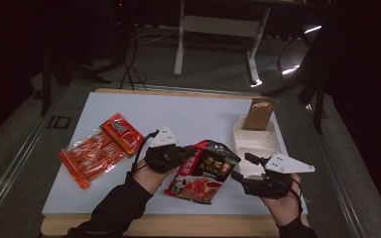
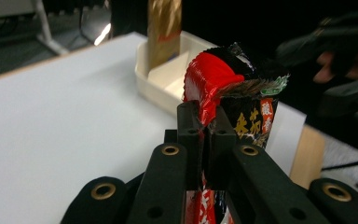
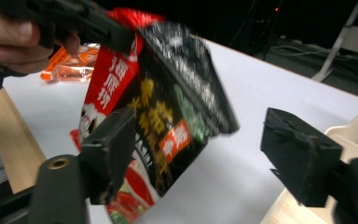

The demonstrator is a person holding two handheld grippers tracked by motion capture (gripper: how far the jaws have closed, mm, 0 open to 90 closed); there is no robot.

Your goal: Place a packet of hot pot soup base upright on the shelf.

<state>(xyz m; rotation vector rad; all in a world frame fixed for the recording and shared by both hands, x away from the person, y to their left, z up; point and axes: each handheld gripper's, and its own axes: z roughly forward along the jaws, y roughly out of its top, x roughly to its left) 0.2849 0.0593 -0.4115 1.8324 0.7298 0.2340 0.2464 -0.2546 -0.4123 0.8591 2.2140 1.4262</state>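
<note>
Right gripper [image 1: 240, 177] spread wide just right of the black-and-red snack bag [image 1: 203, 171], left gripper [image 1: 191, 151] pinching the bag's upper left edge, bag lifted over the white table [image 1: 188, 111], white tray [image 1: 258, 144] beyond, orange packets [image 1: 99, 148] far left

I counted two orange packets [image 1: 99, 148], one black-and-red bag [image 1: 203, 171], one brown pouch [image 1: 259, 113], one white tray [image 1: 270, 144], and my two grippers [image 1: 178, 152].
</note>
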